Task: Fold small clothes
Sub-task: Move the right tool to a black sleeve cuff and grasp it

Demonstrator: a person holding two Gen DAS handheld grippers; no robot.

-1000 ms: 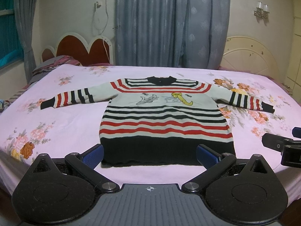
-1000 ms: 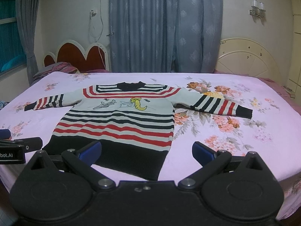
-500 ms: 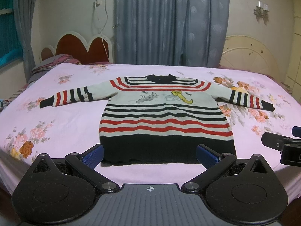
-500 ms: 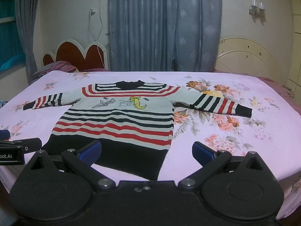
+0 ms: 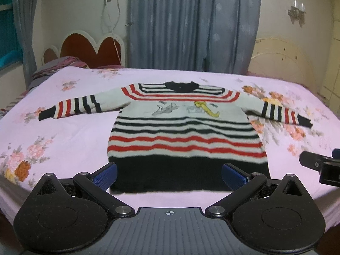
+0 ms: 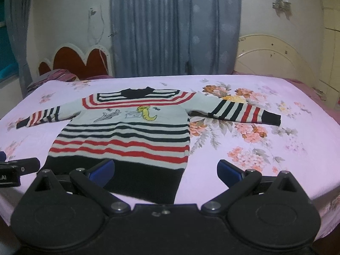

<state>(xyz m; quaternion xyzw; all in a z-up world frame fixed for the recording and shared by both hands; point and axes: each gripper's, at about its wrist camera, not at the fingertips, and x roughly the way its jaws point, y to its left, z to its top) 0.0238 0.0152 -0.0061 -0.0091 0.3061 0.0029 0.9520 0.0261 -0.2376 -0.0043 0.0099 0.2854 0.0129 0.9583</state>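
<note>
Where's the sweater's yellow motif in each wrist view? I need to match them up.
Left wrist: yellow motif sits right of centre on the sweater chest, mid-frame.
Right wrist: yellow motif sits left of frame centre, on the sweater's chest.
Shared landmark: the heart-shaped headboard, upper left in both.

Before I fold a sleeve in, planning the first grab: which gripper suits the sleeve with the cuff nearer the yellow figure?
Right. The right gripper sits toward that side of the sweater; that sleeve lies ahead of it, while the left gripper faces the hem centre.
</note>
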